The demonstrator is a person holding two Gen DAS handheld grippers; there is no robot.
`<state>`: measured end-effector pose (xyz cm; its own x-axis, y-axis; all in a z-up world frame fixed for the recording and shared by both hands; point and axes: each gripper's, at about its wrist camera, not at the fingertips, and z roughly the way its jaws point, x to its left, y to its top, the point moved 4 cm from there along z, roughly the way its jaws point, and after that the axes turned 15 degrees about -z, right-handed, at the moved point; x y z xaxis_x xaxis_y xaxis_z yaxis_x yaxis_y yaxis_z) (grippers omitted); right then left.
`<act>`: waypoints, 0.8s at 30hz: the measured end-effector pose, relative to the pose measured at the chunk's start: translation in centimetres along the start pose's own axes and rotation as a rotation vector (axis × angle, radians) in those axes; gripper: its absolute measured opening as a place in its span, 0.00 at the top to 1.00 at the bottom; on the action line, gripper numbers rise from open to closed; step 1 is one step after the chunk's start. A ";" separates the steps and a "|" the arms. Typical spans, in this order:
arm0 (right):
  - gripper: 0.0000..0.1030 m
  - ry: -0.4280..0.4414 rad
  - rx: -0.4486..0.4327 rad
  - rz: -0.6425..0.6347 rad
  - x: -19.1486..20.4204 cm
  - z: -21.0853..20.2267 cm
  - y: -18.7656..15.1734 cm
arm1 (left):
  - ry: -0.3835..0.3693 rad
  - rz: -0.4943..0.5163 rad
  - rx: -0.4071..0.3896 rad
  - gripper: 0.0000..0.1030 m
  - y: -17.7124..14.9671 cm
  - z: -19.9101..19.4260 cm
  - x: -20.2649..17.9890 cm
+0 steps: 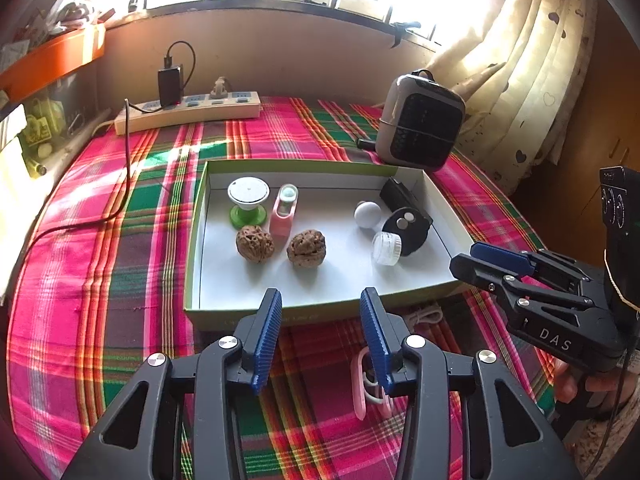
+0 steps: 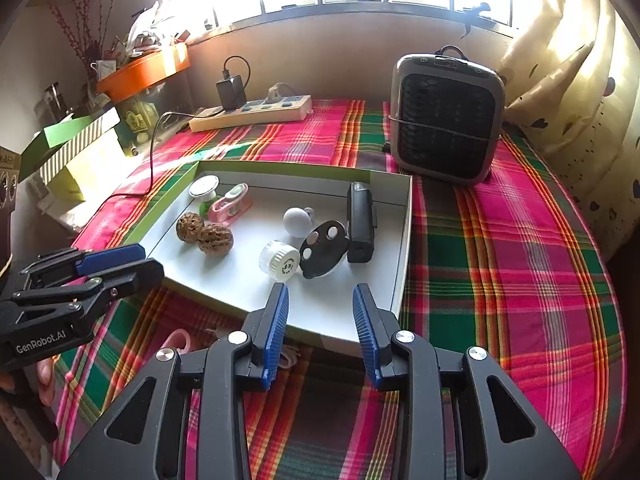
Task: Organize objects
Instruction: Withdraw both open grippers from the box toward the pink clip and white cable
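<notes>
A shallow white box (image 1: 316,292) with a green rim (image 2: 280,166) lies on the plaid cloth. In it are two walnuts (image 1: 255,245) (image 1: 306,247), a green-based white stand (image 1: 248,202), a pink clip (image 1: 284,216), a white ball (image 1: 367,214), a clear capped jar (image 1: 386,248), a black disc (image 1: 406,228) and a black case (image 2: 361,224). My left gripper (image 1: 320,340) is open and empty just before the box's near edge. My right gripper (image 2: 320,328) is open and empty over the box's near right corner. A pink and white cord (image 1: 366,384) lies on the cloth under the left gripper.
A grey and black heater (image 2: 446,118) stands behind the box at the right. A power strip (image 1: 188,112) with a black charger sits at the back, its cable running along the left. A curtain (image 2: 580,100) hangs at the right. Boxes and an orange shelf crowd the left side.
</notes>
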<state>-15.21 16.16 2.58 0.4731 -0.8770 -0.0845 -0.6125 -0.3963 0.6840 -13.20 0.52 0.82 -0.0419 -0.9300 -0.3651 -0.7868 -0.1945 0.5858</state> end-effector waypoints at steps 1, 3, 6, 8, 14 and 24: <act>0.63 0.001 -0.006 0.000 0.0 -0.2 -0.1 | -0.001 -0.001 0.005 0.62 -0.2 -0.1 0.0; 0.58 0.002 -0.016 0.002 0.1 -0.7 -0.3 | -0.015 0.001 0.012 0.61 -0.8 -0.3 -0.1; 0.58 0.010 -0.028 -0.002 0.3 -1.3 -0.7 | -0.029 0.004 0.036 0.57 -1.6 -0.2 -0.4; 0.58 0.011 -0.033 -0.009 0.3 -1.5 -1.0 | -0.041 0.002 0.052 0.56 -2.2 -0.1 -0.5; 0.58 0.020 -0.018 -0.004 0.2 -1.3 -2.1 | -0.047 0.025 0.102 0.56 -3.9 0.8 -1.5; 0.57 0.067 -0.004 -0.022 0.8 -0.8 -3.1 | -0.004 0.031 0.138 0.56 -5.0 2.0 -1.8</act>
<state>-12.44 16.95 0.94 0.5282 -0.8476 -0.0508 -0.5989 -0.4142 0.6854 -10.40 3.81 -2.83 -0.0696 -0.9336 -0.3514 -0.8625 -0.1208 0.4915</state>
